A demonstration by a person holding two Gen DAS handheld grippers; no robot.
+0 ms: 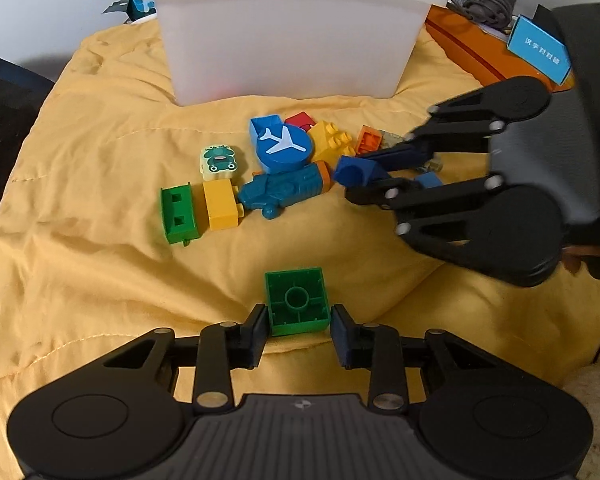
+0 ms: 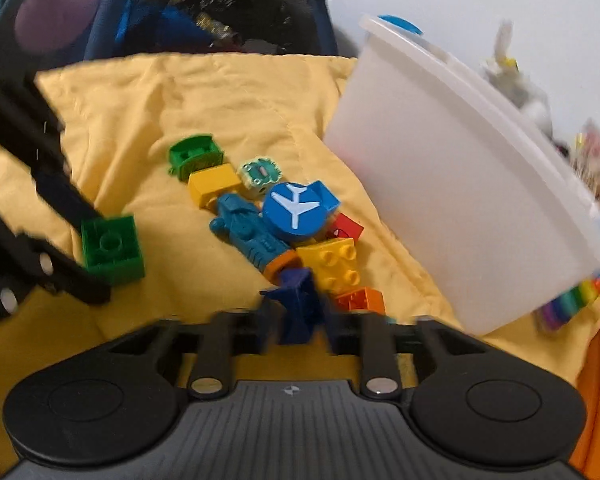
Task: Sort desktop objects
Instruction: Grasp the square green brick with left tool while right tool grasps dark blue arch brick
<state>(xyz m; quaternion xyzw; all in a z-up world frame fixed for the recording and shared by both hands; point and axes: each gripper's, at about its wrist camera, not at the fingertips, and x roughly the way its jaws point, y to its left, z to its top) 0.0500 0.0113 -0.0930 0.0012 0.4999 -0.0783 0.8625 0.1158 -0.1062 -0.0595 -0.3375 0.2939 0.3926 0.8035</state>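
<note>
My left gripper (image 1: 299, 330) is shut on a green square brick (image 1: 297, 301), hollow side up, just above the yellow cloth; it also shows in the right wrist view (image 2: 112, 249). My right gripper (image 2: 298, 320) is shut on a dark blue brick (image 2: 298, 304), seen from the left wrist view (image 1: 354, 170) at the right end of the toy pile. The pile holds a blue airplane disc (image 1: 284, 146), a teal toy vehicle (image 1: 284, 192), a yellow studded brick (image 1: 332, 140), an orange brick (image 1: 369, 139), a red brick (image 1: 300, 120), a frog tile (image 1: 219, 161), a yellow block (image 1: 220, 205) and a green block (image 1: 177, 214).
A translucent white storage bin (image 1: 288, 36) stands behind the pile on the yellow cloth (image 1: 100, 160). An orange box (image 1: 472, 52) and a blue card box (image 1: 540, 50) lie at the right. Dark bags sit beyond the cloth's left edge.
</note>
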